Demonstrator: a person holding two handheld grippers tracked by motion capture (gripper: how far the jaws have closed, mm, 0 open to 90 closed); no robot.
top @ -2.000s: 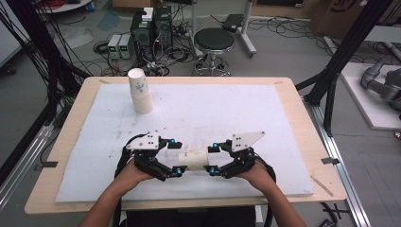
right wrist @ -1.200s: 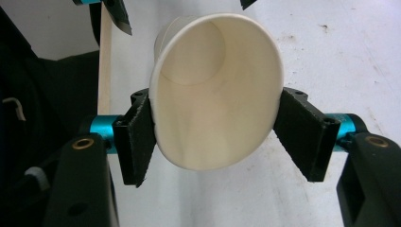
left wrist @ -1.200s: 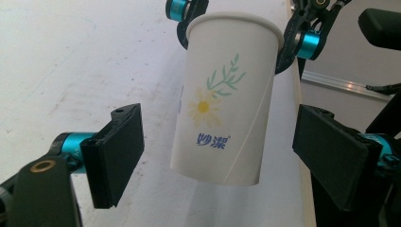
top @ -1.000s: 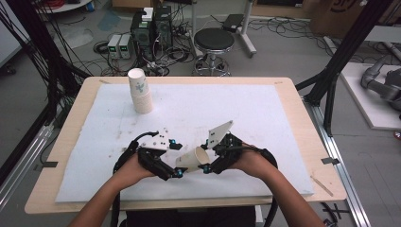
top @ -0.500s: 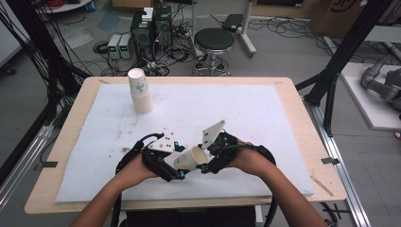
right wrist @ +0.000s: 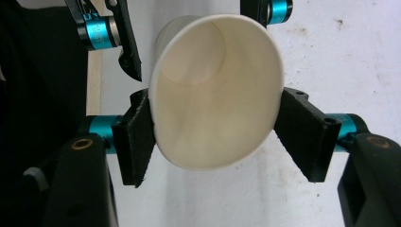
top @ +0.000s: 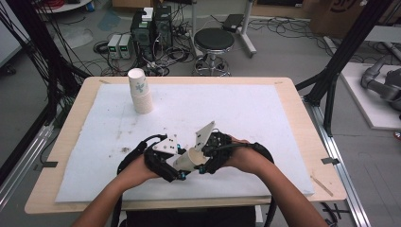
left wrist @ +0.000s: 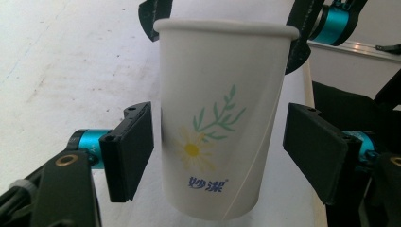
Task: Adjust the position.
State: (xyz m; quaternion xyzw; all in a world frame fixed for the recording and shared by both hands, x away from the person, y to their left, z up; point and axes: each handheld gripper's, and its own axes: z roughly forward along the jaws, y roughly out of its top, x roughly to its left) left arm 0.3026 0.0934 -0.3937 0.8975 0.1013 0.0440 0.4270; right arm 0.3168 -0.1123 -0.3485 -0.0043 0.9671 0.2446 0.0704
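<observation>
A white paper cup (top: 188,160) with a daisy print (left wrist: 217,118) is held tilted just above the white mat near the table's front edge. My right gripper (top: 202,160) is shut on its rim, which is squeezed into an oval (right wrist: 217,94) between the pads (right wrist: 137,137). My left gripper (top: 176,169) surrounds the cup's lower half. Its jaws have just been closing, and a thin gap remains between each pad (left wrist: 130,151) and the cup wall, so it stands open around the cup.
A stack of upside-down paper cups (top: 140,92) stands at the mat's far left. The white mat (top: 246,109) covers most of the wooden table (top: 302,118). Behind the table are a stool (top: 214,40) and cabled equipment on the floor.
The two grippers have drawn close together. The right one has tipped the cup over toward the left gripper, whose jaws have narrowed around the cup's lower part.
</observation>
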